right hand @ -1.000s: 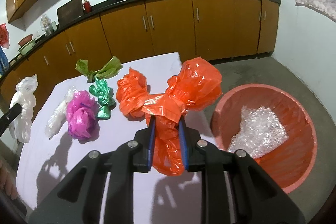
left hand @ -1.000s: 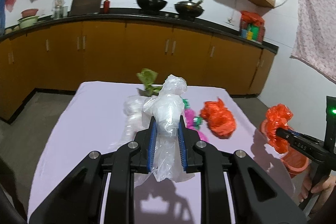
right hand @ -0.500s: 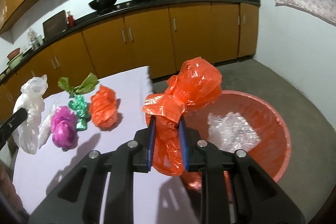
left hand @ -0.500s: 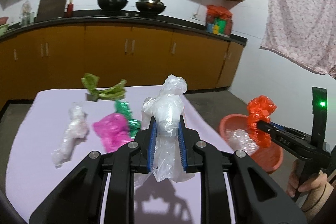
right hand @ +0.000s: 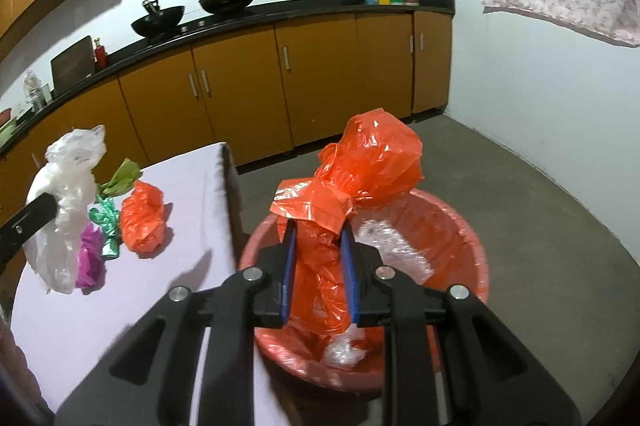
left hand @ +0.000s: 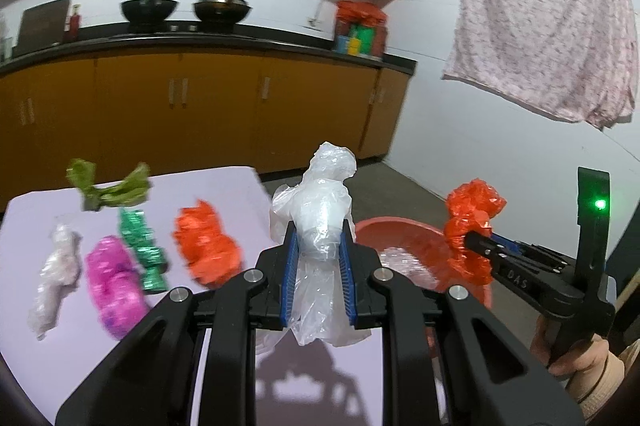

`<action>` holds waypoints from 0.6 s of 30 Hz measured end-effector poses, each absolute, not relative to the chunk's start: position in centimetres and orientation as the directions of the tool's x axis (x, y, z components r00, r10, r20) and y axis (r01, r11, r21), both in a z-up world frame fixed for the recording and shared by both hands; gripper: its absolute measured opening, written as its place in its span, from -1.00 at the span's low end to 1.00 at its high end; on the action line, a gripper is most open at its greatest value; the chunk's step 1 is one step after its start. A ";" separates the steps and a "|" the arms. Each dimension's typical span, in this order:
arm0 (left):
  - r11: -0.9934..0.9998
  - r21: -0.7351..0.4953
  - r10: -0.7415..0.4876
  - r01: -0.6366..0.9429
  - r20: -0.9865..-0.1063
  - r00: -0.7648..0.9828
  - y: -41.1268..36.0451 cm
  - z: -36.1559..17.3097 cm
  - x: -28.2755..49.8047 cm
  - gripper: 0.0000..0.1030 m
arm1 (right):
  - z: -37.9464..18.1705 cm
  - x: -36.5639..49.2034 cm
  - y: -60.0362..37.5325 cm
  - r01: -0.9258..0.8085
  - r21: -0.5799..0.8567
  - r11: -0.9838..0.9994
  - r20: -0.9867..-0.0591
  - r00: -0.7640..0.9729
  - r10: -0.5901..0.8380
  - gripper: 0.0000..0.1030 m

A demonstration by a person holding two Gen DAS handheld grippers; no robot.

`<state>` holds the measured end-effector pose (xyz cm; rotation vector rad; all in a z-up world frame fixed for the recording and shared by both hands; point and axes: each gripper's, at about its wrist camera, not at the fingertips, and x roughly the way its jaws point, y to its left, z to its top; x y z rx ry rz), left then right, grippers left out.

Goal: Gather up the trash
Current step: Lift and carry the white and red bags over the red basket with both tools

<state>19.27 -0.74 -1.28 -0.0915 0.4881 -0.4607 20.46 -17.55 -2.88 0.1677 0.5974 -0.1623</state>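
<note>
Now left claw clamped on clear bag, right claw on orange bag.

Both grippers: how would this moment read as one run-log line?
left gripper: shut on clear plastic bag | right gripper: shut on orange plastic bag, above red basin

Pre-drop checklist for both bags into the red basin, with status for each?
1. Right gripper shut on the orange bag: ok.
2. Orange bag over the red basin: ok, the basin lies right behind and below it.
3. Left gripper shut on the clear bag: ok.
4. Clear bag over the basin: not ok, it hangs at the edge of the table, basin to its right.
5. Room in the basin: ok, only clear plastic inside.
6. Table cleared: not ok, five bags lie on it, among them a second orange bag.
</note>
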 end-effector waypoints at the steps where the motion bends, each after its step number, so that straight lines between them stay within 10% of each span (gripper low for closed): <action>1: 0.889 -0.196 -0.456 0.413 -0.433 0.778 -1.2 -1.4 19.4 -0.62 | -2.9 20.3 -18.0 0.208 0.109 0.972 -0.571 0.814 -0.110 -0.58; 18: 0.820 -0.213 -0.559 0.531 -0.498 0.663 -9.7 -4.0 22.0 -0.62 | -4.0 20.5 -23.3 0.266 0.120 0.957 -0.591 0.793 -0.146 -0.58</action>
